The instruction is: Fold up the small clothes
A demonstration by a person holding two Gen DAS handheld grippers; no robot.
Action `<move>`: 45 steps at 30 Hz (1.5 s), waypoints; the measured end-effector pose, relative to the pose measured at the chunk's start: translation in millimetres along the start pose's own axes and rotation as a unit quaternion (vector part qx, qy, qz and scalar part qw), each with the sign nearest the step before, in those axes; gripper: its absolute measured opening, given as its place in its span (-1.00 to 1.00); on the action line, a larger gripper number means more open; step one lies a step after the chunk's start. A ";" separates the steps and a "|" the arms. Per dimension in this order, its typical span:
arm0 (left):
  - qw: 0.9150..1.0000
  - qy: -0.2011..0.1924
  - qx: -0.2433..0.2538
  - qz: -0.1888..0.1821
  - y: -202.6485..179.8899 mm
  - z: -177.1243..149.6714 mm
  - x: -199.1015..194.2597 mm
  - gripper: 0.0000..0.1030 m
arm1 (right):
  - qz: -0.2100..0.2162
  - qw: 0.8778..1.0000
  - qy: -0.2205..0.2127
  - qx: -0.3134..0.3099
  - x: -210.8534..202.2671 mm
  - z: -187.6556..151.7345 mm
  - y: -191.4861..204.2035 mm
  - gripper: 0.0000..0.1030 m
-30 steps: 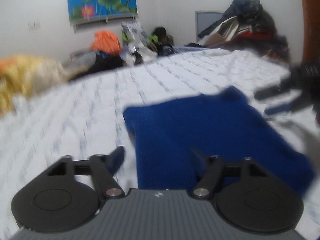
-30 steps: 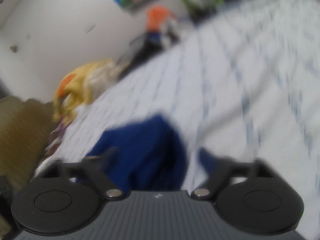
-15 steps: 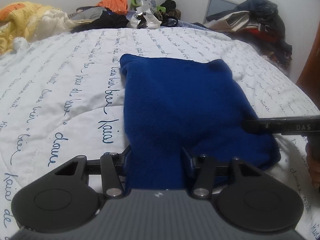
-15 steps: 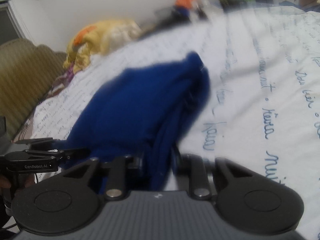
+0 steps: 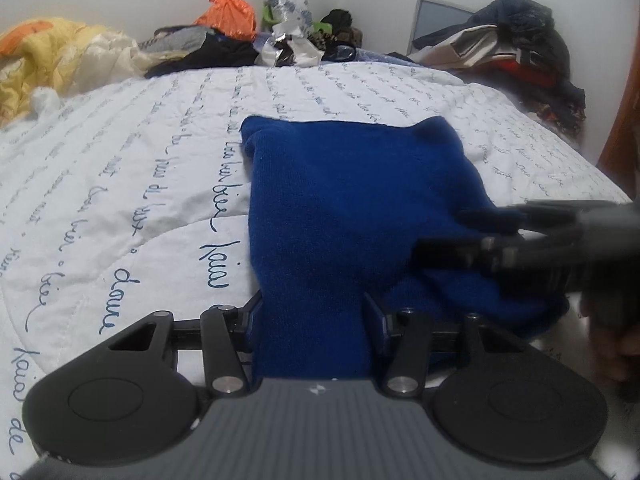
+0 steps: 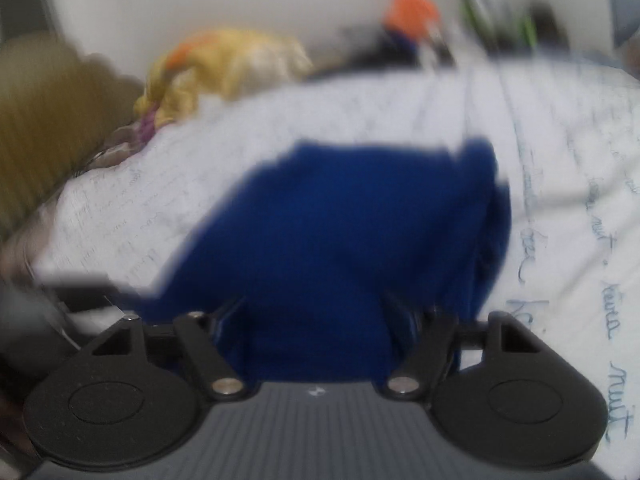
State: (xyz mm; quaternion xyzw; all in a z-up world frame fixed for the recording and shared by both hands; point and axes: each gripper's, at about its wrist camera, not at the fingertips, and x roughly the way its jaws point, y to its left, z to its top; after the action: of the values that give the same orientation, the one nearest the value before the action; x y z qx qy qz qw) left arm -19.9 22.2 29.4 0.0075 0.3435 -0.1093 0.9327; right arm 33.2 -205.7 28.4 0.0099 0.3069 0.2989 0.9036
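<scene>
A folded blue garment [image 5: 352,200] lies on the white quilt with blue handwriting [image 5: 140,160]. My left gripper [image 5: 312,316] is shut on the garment's near edge, and the cloth fills the gap between its fingers. My right gripper [image 5: 440,234] comes in from the right, lying on its side over the garment's right edge. In the blurred right wrist view, the right gripper [image 6: 316,316] has jaws that are opening, with the blue garment [image 6: 340,232] loose between them. The left gripper [image 6: 80,284] shows as a dark blur at that view's left.
A yellow blanket [image 5: 52,60] is bunched at the far left of the bed. An orange bag [image 5: 228,16] and dark clothes lie along the far edge. A heap of clothes [image 5: 512,48] rises at the far right. A hand [image 5: 616,344] holds the right gripper.
My left gripper closed on the garment's near edge and has held still since. My right gripper pinched the right edge, then widened its jaws while rolling and sliding along the garment.
</scene>
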 end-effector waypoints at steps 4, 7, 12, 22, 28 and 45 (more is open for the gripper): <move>0.999 -0.027 0.017 0.010 -2.1 -3.3 -29.3 -0.43 | -0.018 1.000 0.005 0.004 -17.2 4.2 6.5 0.42; 0.999 -0.034 0.029 -0.008 -9.1 -1.9 -35.7 -0.37 | 0.001 0.998 -0.048 0.033 -41.9 13.0 6.8 0.43; 0.996 -0.029 0.078 0.021 -22.8 -14.3 -13.5 -0.14 | 0.013 1.000 -0.001 0.024 -4.7 33.1 9.1 0.51; 0.999 -0.047 0.010 -0.016 38.1 74.7 21.1 0.61 | -0.011 0.993 -0.032 0.111 -4.7 92.6 -67.5 0.64; 0.999 0.033 0.010 -0.012 33.9 138.3 128.8 -0.34 | -0.006 0.971 0.068 0.231 76.6 100.7 -133.4 0.31; 0.981 -0.139 0.134 0.007 -18.2 79.0 31.4 0.24 | -0.013 0.993 -0.071 0.096 -16.8 73.6 -62.5 0.33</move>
State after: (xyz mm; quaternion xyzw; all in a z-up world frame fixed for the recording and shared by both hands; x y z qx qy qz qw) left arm 50.0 -8.8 70.7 0.1197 0.1926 -0.1477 0.9627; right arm 97.2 -254.0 84.8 0.1134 0.2693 0.2552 0.9217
